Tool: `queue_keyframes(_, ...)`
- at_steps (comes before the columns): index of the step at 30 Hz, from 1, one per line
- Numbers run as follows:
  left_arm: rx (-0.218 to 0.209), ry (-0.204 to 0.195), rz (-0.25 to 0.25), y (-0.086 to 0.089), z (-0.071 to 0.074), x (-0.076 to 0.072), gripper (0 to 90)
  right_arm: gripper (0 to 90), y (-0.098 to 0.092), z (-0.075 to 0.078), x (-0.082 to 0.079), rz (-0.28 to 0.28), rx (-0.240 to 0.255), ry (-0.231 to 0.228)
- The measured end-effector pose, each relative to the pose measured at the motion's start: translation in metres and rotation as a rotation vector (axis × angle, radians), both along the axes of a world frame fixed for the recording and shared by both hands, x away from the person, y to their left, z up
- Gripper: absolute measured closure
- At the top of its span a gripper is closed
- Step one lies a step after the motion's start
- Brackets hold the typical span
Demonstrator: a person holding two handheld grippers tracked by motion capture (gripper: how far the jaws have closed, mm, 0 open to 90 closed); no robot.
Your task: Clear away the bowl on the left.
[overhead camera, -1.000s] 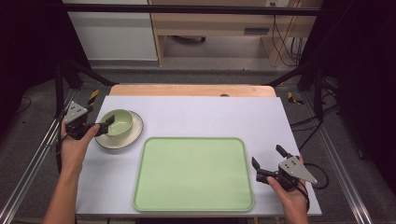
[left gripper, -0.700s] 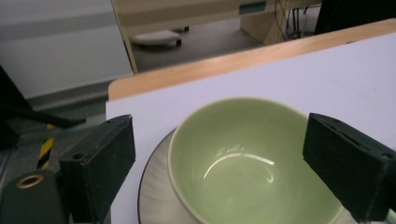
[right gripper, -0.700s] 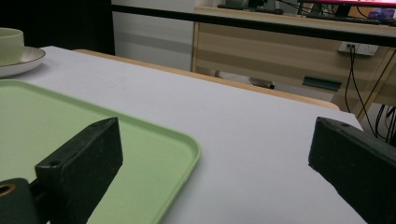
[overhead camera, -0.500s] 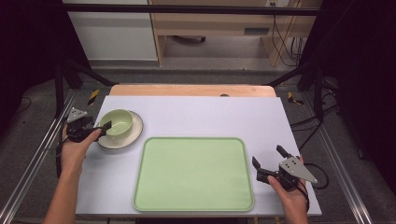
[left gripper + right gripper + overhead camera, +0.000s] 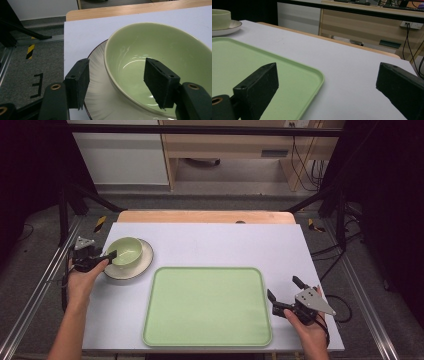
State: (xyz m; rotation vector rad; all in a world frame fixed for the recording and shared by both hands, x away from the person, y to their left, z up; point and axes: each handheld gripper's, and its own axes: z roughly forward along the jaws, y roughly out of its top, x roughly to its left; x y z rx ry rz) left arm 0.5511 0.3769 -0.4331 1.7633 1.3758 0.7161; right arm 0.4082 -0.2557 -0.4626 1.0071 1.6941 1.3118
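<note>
A pale green bowl sits on a cream plate with a dark rim at the table's left. My left gripper is open at the bowl's left side. In the left gripper view it straddles the bowl's near wall: one jaw is inside the bowl, the other outside over the plate. A light green tray lies empty at the front centre. My right gripper stands open just off the tray's right edge. In the right gripper view it spans the tray's corner.
The white table top has a wooden strip along its far edge. Metal rails run along both sides. In the right gripper view, the bowl and plate show far off to the left.
The left hand has shifted slightly toward the near side, with its gripper still at the bowl's rim. The bowl, plate, tray and right gripper have not moved.
</note>
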Motion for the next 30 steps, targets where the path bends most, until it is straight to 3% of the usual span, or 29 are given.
queue_keyframes(5,0.005,0.054,0.006,0.0,-0.006,0.01,42.2,4.5,0.0,-0.002,0.001,0.007,-0.006,0.008)
queue_keyframes(14,-0.014,0.076,0.029,0.0,-0.001,0.017,60.4,4.6,0.0,-0.002,0.0,0.007,-0.014,0.017)
queue_keyframes(30,-0.008,0.16,0.024,-0.001,-0.004,0.028,73.4,4.8,0.001,-0.004,0.001,0.012,-0.018,0.02)
